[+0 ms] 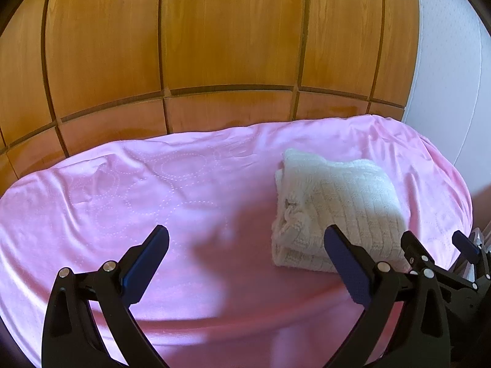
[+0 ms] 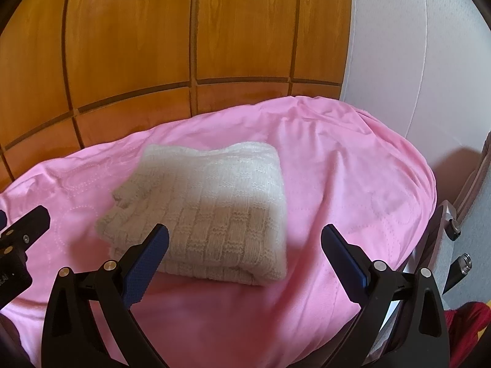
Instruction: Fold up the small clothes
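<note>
A cream knitted garment [image 1: 334,211] lies folded in a thick rectangle on a pink cloth [image 1: 159,190]. It also shows in the right wrist view [image 2: 214,211] on the pink cloth [image 2: 353,190]. My left gripper [image 1: 245,245] is open and empty, above the cloth to the left of the garment. My right gripper [image 2: 245,245] is open and empty, just in front of the garment's near edge. The right gripper shows at the right of the left wrist view [image 1: 435,242]. Part of the left gripper shows at the left edge of the right wrist view [image 2: 27,224].
Wooden panelled doors [image 1: 214,46] stand behind the cloth. A white upholstered panel [image 2: 414,61] stands at the right. A red cloth [image 2: 463,325] and a metal stand [image 2: 457,245] sit past the right edge of the pink cloth.
</note>
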`<state>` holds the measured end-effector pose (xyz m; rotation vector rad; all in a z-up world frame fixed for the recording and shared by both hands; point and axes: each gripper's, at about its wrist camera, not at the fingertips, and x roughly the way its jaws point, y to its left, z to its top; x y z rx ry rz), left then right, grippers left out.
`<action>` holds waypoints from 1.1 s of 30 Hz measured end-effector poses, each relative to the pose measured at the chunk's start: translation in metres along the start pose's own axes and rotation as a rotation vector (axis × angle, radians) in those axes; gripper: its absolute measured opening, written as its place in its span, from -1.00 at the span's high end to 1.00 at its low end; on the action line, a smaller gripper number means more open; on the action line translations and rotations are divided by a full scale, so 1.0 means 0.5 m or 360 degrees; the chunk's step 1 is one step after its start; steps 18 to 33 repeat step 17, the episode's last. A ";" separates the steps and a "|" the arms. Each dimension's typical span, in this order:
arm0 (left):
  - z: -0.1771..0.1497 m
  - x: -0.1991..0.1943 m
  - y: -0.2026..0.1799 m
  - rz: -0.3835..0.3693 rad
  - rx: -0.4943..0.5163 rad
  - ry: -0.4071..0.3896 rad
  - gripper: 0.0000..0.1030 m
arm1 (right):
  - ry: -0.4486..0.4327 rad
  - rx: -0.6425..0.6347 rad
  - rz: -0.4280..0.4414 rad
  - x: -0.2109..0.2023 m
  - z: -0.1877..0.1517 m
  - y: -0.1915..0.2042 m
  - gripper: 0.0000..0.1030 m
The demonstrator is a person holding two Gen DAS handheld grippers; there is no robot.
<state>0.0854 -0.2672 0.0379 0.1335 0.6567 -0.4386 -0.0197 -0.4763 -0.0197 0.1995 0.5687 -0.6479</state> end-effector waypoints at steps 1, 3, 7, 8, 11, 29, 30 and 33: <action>0.000 0.000 0.000 0.0005 0.0002 0.0005 -0.96 | 0.0003 0.0001 0.0001 0.000 -0.002 0.001 -0.91; 0.000 0.000 0.001 0.0004 -0.0002 0.0011 -0.96 | 0.0014 -0.0005 0.0005 0.003 -0.004 0.003 -0.91; 0.001 0.005 0.004 -0.0003 -0.0021 0.0007 -0.95 | 0.0023 -0.0007 0.0008 0.007 -0.010 0.005 -0.91; 0.001 0.006 0.005 0.0009 -0.0023 0.0005 -0.95 | 0.0033 -0.0017 0.0005 0.012 -0.011 0.006 -0.91; 0.001 0.010 0.005 0.0047 -0.0011 0.0006 -0.95 | 0.0048 -0.0022 0.0006 0.017 -0.011 0.010 -0.91; -0.015 0.027 0.027 0.0121 -0.0069 0.0042 -0.96 | 0.0040 0.0004 -0.0007 0.020 -0.005 0.002 -0.91; -0.015 0.027 0.027 0.0121 -0.0069 0.0042 -0.96 | 0.0040 0.0004 -0.0007 0.020 -0.005 0.002 -0.91; -0.015 0.027 0.027 0.0121 -0.0069 0.0042 -0.96 | 0.0040 0.0004 -0.0007 0.020 -0.005 0.002 -0.91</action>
